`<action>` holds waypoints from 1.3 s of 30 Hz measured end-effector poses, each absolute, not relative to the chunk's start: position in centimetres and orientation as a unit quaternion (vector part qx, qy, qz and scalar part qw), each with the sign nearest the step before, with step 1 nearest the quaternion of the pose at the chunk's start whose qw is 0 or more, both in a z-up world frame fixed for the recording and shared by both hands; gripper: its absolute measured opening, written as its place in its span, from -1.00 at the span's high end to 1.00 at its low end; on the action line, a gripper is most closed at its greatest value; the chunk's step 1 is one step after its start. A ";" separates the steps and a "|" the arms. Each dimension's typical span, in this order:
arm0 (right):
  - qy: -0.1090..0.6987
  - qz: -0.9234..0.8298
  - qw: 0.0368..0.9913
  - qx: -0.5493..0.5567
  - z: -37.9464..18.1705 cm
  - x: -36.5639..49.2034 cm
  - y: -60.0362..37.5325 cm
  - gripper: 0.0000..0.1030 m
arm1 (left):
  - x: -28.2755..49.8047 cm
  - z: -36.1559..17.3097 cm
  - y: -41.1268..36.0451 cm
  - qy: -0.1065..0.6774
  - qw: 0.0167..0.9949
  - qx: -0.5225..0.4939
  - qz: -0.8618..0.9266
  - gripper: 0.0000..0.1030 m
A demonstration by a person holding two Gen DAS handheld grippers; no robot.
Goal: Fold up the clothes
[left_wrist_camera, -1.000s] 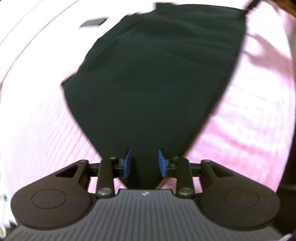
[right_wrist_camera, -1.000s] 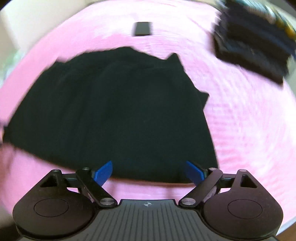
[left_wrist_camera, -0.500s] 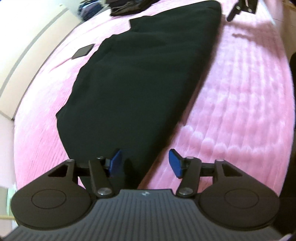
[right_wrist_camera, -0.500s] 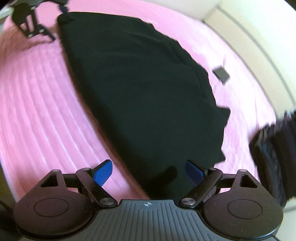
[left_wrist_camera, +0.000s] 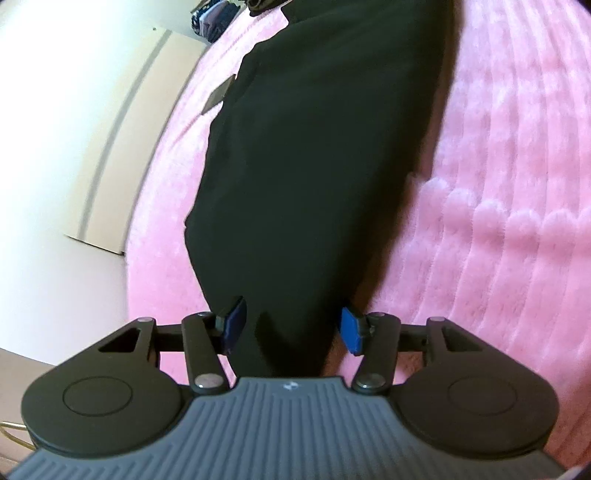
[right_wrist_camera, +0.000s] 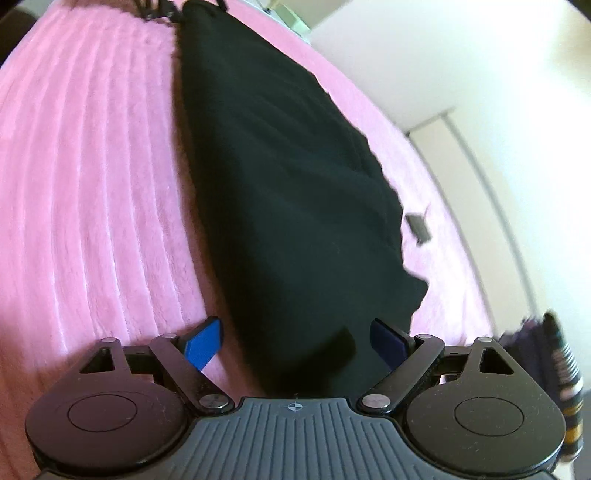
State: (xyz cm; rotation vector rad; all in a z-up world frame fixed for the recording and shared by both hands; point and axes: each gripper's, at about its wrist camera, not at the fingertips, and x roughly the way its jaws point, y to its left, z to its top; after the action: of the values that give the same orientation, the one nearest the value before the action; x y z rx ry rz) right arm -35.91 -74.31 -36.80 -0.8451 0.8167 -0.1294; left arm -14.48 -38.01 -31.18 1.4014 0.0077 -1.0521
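A black garment [left_wrist_camera: 317,155] lies flat on a pink ribbed blanket [left_wrist_camera: 517,206]. My left gripper [left_wrist_camera: 291,326] is open low at one end of it, with the cloth's edge between the blue pads, untouched. In the right wrist view the same garment [right_wrist_camera: 295,192] stretches away from my right gripper [right_wrist_camera: 295,341], which is open wide around the opposite end. The left gripper shows small at the far end in the right wrist view [right_wrist_camera: 155,9].
A small dark flat object [left_wrist_camera: 219,94] lies on the blanket beside the garment, also in the right wrist view [right_wrist_camera: 419,227]. A stack of dark folded clothes [right_wrist_camera: 546,369] sits at the right. More clothes [left_wrist_camera: 218,18] lie far off. A cream wall borders the blanket.
My left gripper opened and let go of the garment, which now lies flat. Both grippers dropped low to the garment's two ends; the right stayed open.
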 end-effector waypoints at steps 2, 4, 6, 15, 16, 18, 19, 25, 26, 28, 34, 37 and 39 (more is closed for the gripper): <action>0.372 -0.070 0.825 -0.419 -37.1 -36.3 -73.9 -0.72 | -14.8 -31.6 -37.7 -0.009 0.648 0.612 -0.453 0.02; 0.365 -0.088 0.819 -0.434 -36.9 -37.0 -73.2 -0.72 | -15.2 -31.9 -37.4 -0.016 0.659 0.609 -0.442 0.03; 0.364 -0.108 0.822 -0.424 -36.2 -37.9 -72.4 -0.72 | -16.0 -31.8 -37.0 -0.015 0.669 0.609 -0.426 0.03; 0.373 -0.123 0.812 -0.431 -34.3 -40.5 -69.4 -0.72 | -20.7 -27.9 -33.9 0.000 0.699 0.578 -0.421 -0.01; 0.373 -0.123 0.810 -0.435 -34.2 -40.4 -69.3 -0.72 | -21.0 -27.8 -33.8 -0.008 0.694 0.583 -0.423 -0.01; 0.375 -0.123 0.806 -0.441 -34.2 -40.1 -69.2 -0.72 | -21.1 -28.0 -34.0 -0.023 0.684 0.593 -0.425 -0.01; 0.376 -0.124 0.805 -0.442 -34.3 -40.2 -69.0 -0.72 | -20.9 -28.2 -34.3 -0.026 0.680 0.596 -0.426 -0.01; 0.398 -0.110 0.781 -0.469 -36.8 -38.3 -70.4 -0.71 | -18.7 -30.6 -36.2 -0.042 0.654 0.622 -0.429 0.04; 0.400 -0.110 0.775 -0.477 -37.4 -38.1 -70.8 -0.71 | -18.3 -31.2 -36.6 -0.046 0.647 0.629 -0.429 0.07; 0.404 -0.112 0.766 -0.488 -38.5 -37.9 -72.0 -0.71 | -17.6 -32.4 -37.3 -0.058 0.636 0.641 -0.426 0.13; 0.396 -0.100 0.768 -0.493 -39.1 -37.3 -73.8 -0.24 | -16.3 -33.9 -38.4 -0.072 0.643 0.637 -0.419 0.45; 0.406 -0.090 0.766 -0.490 -39.6 -37.0 -74.4 0.32 | -16.2 -34.1 -38.7 -0.065 0.641 0.638 -0.422 0.72; 0.406 -0.090 0.771 -0.482 -39.1 -37.5 -74.8 0.53 | -16.1 -33.7 -38.7 -0.053 0.642 0.635 -0.426 0.75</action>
State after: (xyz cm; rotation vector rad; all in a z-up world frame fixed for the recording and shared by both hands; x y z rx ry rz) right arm -37.47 -74.75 -39.12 -1.0448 0.8803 -0.1961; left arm -16.10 -38.73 -33.70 1.4469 -0.1207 -0.9707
